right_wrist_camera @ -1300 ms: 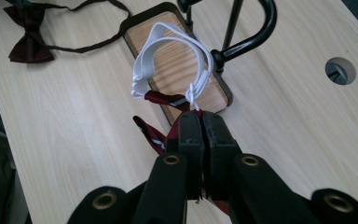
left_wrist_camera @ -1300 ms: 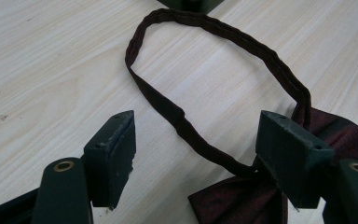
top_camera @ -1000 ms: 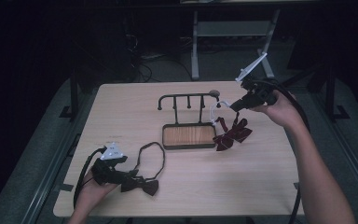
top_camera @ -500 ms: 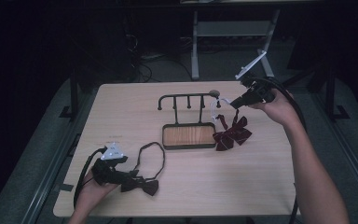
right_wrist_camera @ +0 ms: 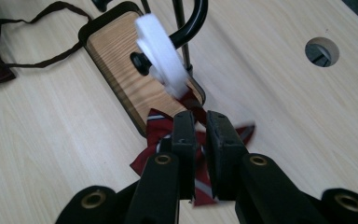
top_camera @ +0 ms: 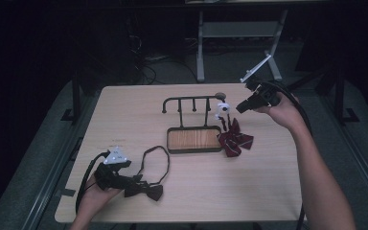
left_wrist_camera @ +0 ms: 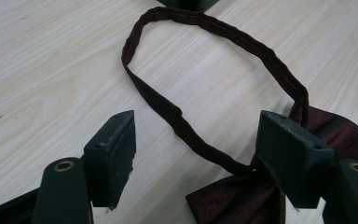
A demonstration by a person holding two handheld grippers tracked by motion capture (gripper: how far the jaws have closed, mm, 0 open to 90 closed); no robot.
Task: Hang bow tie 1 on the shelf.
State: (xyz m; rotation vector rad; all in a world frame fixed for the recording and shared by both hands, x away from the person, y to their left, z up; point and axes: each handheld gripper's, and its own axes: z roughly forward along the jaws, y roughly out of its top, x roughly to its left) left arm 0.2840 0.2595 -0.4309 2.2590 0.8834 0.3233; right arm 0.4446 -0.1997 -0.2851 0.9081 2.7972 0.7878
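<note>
The table (top_camera: 268, 191) takes the middle of the high view, pale wood against a dark room. At its centre stands the rack (top_camera: 193, 125), a wooden base with a black hooked rail above; its long axis runs left to right in that view. Just right of the base hangs the red tie (top_camera: 235, 140), a striped bow, drooping from its white strap (top_camera: 222, 109), which sits at the rail's right end. In my right gripper view the strap (right_wrist_camera: 161, 53) looks looped over the hook tip, though motion blur keeps me from being sure it is fully seated. My right gripper (top_camera: 243, 107), upper right of the high view, is clamped on the red tie (right_wrist_camera: 156, 128) near the knot, jaws nearly together with cloth between them. To do this well, I judge I should ease the strap further along the hook before letting go, keeping the bow below so its weight settles the loop. At lower left lies the dark tie (top_camera: 143, 190), bow pointing right, its band (top_camera: 155, 162) a loop reaching toward the rack. My left gripper (top_camera: 117, 182) rests there with jaws wide apart, the band (left_wrist_camera: 214, 84) lying between and beyond them, gripping nothing.
</note>
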